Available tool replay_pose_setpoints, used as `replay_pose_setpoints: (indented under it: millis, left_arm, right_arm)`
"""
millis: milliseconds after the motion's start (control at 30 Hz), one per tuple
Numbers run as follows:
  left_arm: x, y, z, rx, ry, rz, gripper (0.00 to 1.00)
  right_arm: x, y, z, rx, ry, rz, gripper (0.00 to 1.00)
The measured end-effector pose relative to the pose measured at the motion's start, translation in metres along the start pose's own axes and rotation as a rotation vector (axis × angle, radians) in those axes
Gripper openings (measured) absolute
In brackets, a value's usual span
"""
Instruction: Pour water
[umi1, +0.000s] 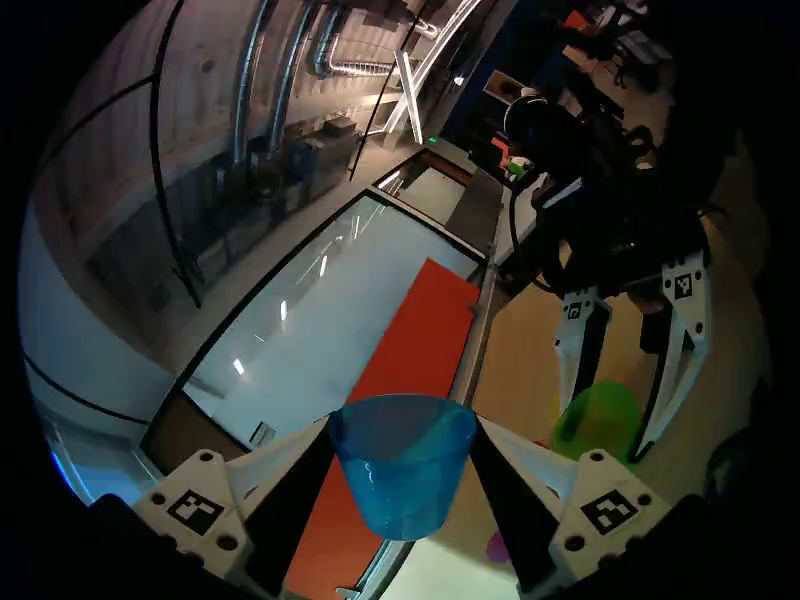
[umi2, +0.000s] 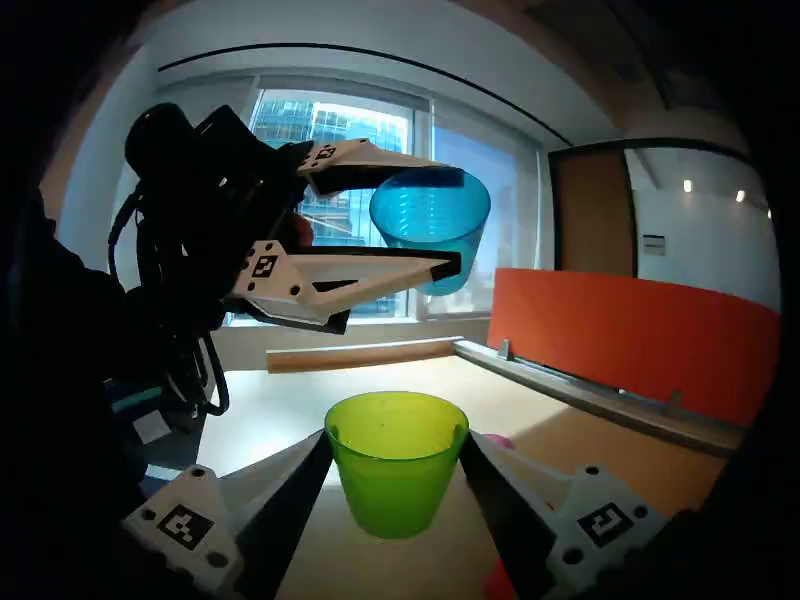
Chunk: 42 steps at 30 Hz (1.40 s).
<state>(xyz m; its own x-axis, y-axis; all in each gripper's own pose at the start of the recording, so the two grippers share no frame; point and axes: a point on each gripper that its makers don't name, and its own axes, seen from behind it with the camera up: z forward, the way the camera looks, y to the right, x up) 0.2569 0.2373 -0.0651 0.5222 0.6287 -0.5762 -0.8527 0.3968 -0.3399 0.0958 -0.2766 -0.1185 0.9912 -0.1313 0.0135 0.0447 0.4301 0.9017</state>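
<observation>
Fingers (umi2: 262, 482) of the right gripper (umi2: 397, 445) are clenched on a translucent green plastic cup (umi2: 397, 470), upright and low over the pale surface (umi2: 290, 410), mouth open to receive; I cannot tell whether it rests there. Beyond and above, the left gripper (umi2: 460, 220) grasps a translucent blue plastic cup (umi2: 425, 215) between both fingers. It is roughly upright and raised, probably ready to tip downward. No water is discernible. Farther off stand an orange partition panel (umi2: 640, 330) and tall windows (umi2: 330, 150).
</observation>
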Motion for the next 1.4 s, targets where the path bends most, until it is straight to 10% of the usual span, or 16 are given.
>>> replay_pose_setpoints:
  millis: [1400]
  left_arm:
    - [0.018,0.005,0.002,0.019,0.005,0.191,0.88]
  right_arm:
    - [0.003,0.007,-0.006,-0.019,0.017,-0.003,0.91]
